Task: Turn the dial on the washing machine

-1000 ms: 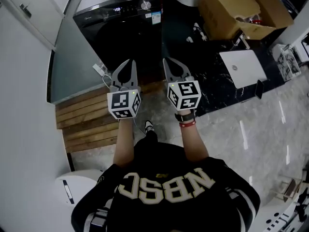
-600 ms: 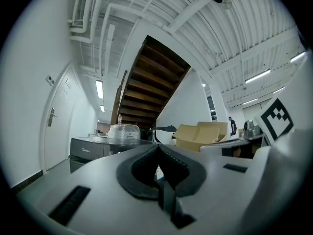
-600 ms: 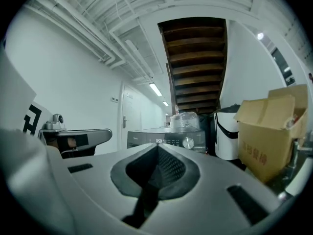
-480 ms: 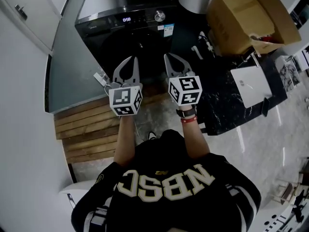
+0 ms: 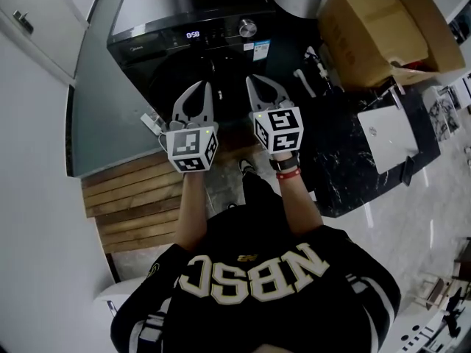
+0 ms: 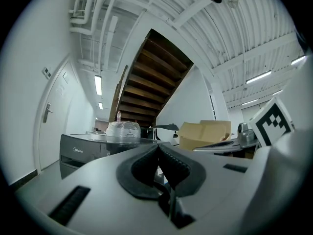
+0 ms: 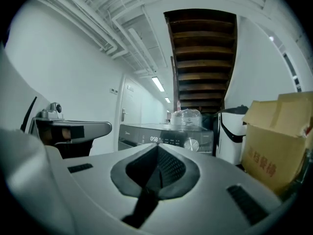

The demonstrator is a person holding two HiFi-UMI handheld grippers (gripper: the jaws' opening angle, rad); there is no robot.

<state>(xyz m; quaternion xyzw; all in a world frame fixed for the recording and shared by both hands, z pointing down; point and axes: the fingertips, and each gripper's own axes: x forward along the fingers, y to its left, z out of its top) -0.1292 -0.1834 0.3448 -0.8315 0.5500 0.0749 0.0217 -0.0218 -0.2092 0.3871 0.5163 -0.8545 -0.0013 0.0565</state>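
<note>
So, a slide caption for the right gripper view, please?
Shut right hand-held gripper faces the silver dial on the washing machine.

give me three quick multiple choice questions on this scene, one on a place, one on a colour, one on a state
1. Where is the dial relative to the lit display? A left of it B right of it C under it
2. The washing machine is: A white B black C red
3. The right gripper is: A wide open B gripping the dial C shut, empty

B: both sit on the panel, with the dial to the right.
B: its front is black.
C: its pads meet with nothing between them.
</note>
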